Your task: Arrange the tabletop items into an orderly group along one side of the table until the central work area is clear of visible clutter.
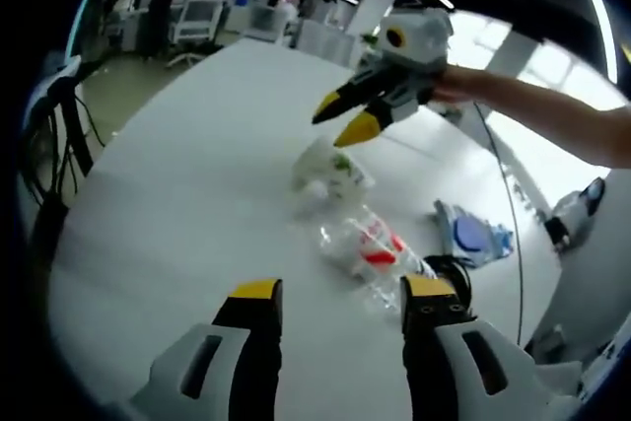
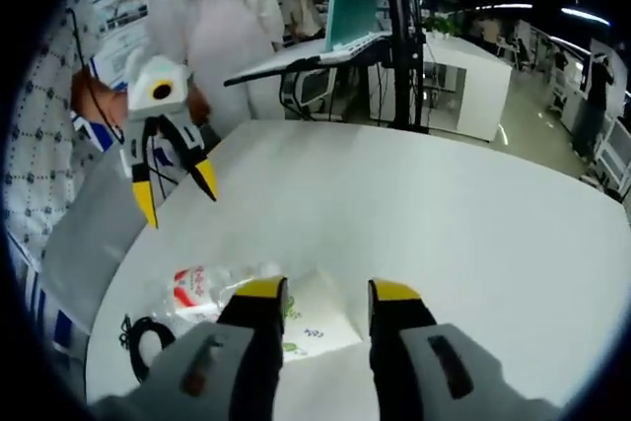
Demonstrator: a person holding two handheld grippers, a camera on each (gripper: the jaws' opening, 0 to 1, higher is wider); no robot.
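Observation:
A crumpled white packet with green print (image 1: 330,173) (image 2: 317,320) lies on the white table (image 1: 187,175) (image 2: 444,214). Beside it a clear plastic bottle with a red label (image 1: 370,248) (image 2: 200,290) lies on its side. My left gripper (image 1: 340,293) (image 2: 175,194) is open with nothing between its jaws, hovering short of the bottle. My right gripper (image 2: 327,293) (image 1: 342,117) is open too, held above the white packet. A coiled black cable (image 1: 455,269) (image 2: 146,339) rests near the bottle at the table's edge.
A blue and clear pouch (image 1: 473,237) lies close to the table edge past the bottle. A person's arm (image 1: 542,110) reaches in holding the right gripper. A person in white (image 2: 229,41) stands behind the table. Wide bare tabletop stretches beyond the items.

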